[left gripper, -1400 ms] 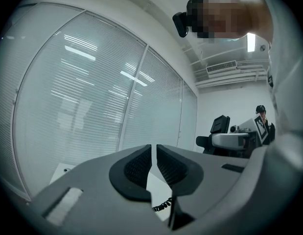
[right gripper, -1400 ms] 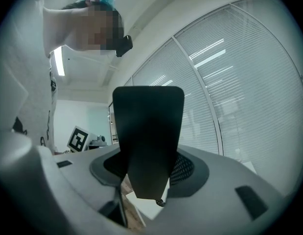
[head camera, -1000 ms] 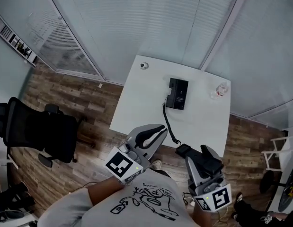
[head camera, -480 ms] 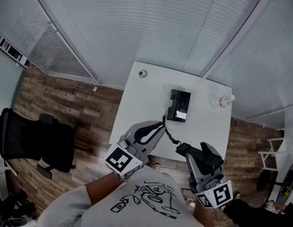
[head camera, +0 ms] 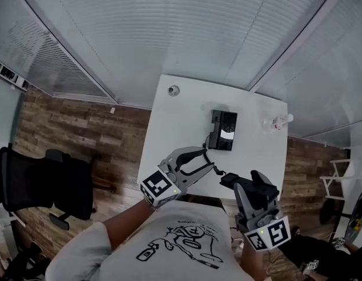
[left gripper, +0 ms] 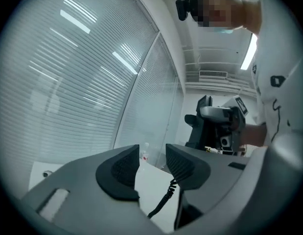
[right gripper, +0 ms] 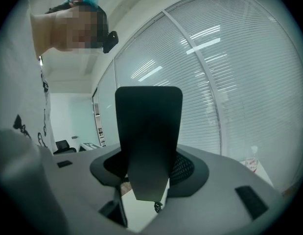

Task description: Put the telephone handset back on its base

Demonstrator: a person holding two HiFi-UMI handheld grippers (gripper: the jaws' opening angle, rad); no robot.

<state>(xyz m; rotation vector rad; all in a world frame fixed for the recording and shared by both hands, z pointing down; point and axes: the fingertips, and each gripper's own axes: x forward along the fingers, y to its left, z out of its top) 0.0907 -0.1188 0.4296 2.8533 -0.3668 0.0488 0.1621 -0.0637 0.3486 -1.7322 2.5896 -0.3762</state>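
**Head view, read with both gripper views.** The white bench (head camera: 181,122) ran from 6 to 12 o'clock beneath the camera. The right claw (head camera: 248,186), off the bench's near edge at about 5 o'clock, was clamped on the black handset (head camera: 229,180). In the right gripper view the handset stood upright across the pads and filled the gap between them. The left claw (head camera: 209,160), over the near edge at 6 o'clock, had just been opening. It stood half spread with nothing pressed between its pads. The coiled cord (left gripper: 161,199) showed below the gap, apparently untouched.

The telephone base (head camera: 223,130) lay mid-bench with its long axis along 12–6. It was apart from the handset, at about 12 o'clock of it, and was joined to it by the coiled cord. On this evidence, the handset needed carrying toward 12 o'clock and laying parallel to the base. The left claw sat nearer the base, but the right claw held the load.
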